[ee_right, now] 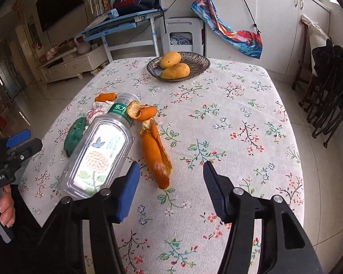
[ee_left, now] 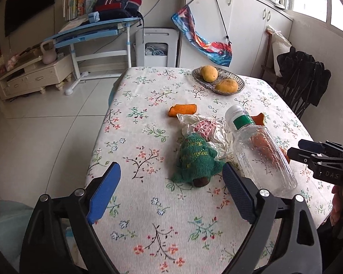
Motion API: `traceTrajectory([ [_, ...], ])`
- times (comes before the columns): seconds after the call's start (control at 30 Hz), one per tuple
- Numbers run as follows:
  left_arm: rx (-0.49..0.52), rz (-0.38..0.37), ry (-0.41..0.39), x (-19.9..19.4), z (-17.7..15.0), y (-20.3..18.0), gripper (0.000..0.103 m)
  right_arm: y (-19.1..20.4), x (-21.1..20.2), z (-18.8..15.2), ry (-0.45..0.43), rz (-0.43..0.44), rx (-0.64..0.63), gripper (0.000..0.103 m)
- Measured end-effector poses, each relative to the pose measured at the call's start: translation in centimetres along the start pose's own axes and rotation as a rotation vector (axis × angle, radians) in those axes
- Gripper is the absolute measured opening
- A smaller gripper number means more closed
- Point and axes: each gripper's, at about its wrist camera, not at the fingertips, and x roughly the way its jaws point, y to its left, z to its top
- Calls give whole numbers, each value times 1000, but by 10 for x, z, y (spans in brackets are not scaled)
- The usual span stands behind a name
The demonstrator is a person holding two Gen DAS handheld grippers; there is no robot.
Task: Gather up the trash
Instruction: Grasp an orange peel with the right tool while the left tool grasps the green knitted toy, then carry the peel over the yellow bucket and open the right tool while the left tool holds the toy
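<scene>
A clear plastic bottle (ee_left: 258, 146) with a green label lies on its side on the floral tablecloth (ee_left: 148, 205). Beside it sit a crumpled white wrapper (ee_left: 205, 127), a green plush toy (ee_left: 196, 157) and a piece of orange peel (ee_left: 183, 109). My left gripper (ee_left: 170, 167) is open, its fingers straddling the near end of the toy without touching it. In the right wrist view a long orange peel (ee_right: 156, 150) lies right of the bottle (ee_right: 98, 150). My right gripper (ee_right: 170, 166) is open, with the peel's near end just ahead of its left finger (ee_right: 128, 189).
A glass dish (ee_right: 205, 64) with two mangoes stands at the table's far side. A chair draped with dark clothes (ee_left: 304, 80) stands to the right of the table. A hand (ee_right: 2, 203) holds the left gripper (ee_right: 22, 141) at the left edge.
</scene>
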Motion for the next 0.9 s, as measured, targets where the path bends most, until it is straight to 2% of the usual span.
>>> traceTrajectory([
  [0.13, -29, -19, 37, 25, 12, -1, 87, 0, 14, 3, 40, 20, -6, 54],
  [0.2, -43, -29, 61, 37, 15, -1, 82, 4, 20, 3, 62, 30, -19, 50],
  [0.27, -44, -46, 100, 49, 14, -2, 73, 7, 25, 2, 77, 35, -36, 46],
  [0.33, -50, -82, 128, 57, 12, -3, 60, 10, 29, 1, 97, 47, -42, 33],
  [0.37, -53, -103, 134, 59, 12, -4, 55, 11, 28, 0, 92, 39, -52, 31],
  [0.43, -49, -143, 137, 58, 11, -6, 32, 13, 27, 0, 95, 51, -58, 21],
  [0.47, -43, -141, 133, 58, 13, -8, 32, 13, 26, 1, 93, 49, -60, 17],
  [0.63, -41, -137, 90, 36, 9, -4, 8, 3, 19, -1, 77, 43, -30, 14],
  [0.7, -39, -126, 76, 26, 6, -1, 6, -3, 14, -2, 68, 54, 4, 13],
  [0.83, -53, -149, 88, 23, 2, 6, 7, -11, 8, -4, 64, 71, 53, 13],
  [0.87, -61, -145, 91, 25, 3, 6, 10, -12, 7, -4, 61, 74, 64, 13],
  [0.9, -72, -148, 94, 27, 4, 7, 24, -14, 6, -4, 58, 79, 77, 13],
])
